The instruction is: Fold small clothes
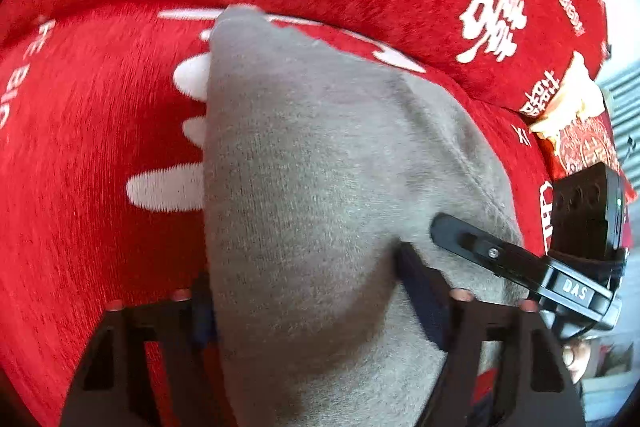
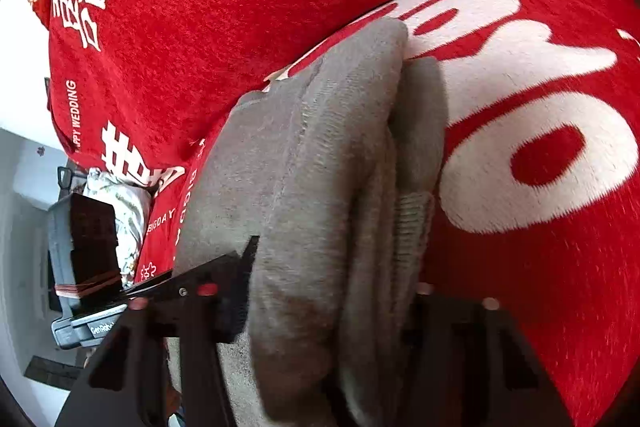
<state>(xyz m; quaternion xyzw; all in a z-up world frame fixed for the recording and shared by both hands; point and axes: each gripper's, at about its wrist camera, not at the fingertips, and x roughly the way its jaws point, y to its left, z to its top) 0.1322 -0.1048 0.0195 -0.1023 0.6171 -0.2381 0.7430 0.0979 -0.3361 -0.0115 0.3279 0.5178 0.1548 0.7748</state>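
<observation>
From the left wrist, the left gripper [image 1: 308,291] is clamped on the grey garment [image 1: 320,167], which lies doubled over on the red printed cover [image 1: 100,127], with bare cover to its left. From the right wrist, the right gripper [image 2: 324,291] grips the same garment's stacked layers [image 2: 320,155]; I judge the fold mostly made, with only laying down and smoothing left, and open cover [image 2: 540,287] to the right.
</observation>
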